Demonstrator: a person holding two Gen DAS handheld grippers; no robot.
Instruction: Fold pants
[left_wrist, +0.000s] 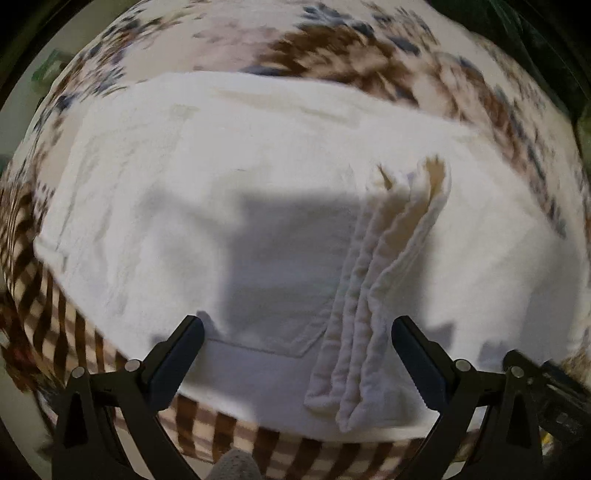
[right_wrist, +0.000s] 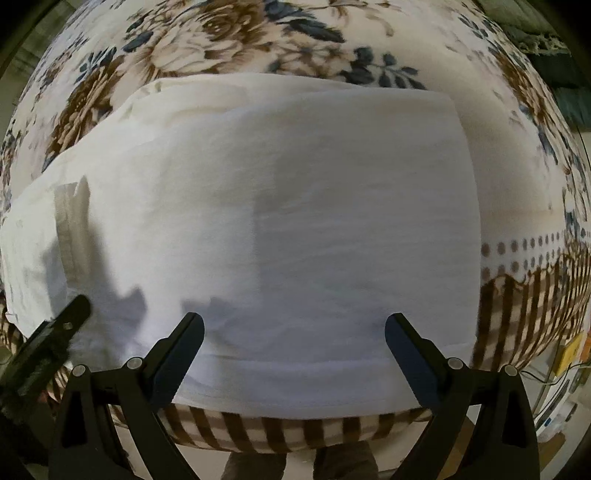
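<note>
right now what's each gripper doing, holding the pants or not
Left gripper: open, holding nothing, above the white pants.
Right gripper: open, holding nothing.

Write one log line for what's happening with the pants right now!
pants: white, lying folded on flowered blanket | left hand-held gripper: open, above pants, empty | right hand-held gripper: open, above pants, empty

A floral blanket (right_wrist: 236, 33) with a brown-striped border (right_wrist: 258, 430) covers the surface; yellow clutter (right_wrist: 570, 354) sits beyond the blanket's right edge.

both the left claw (left_wrist: 297, 330) and right claw (right_wrist: 294, 326) point down, jaws wide apart.
</note>
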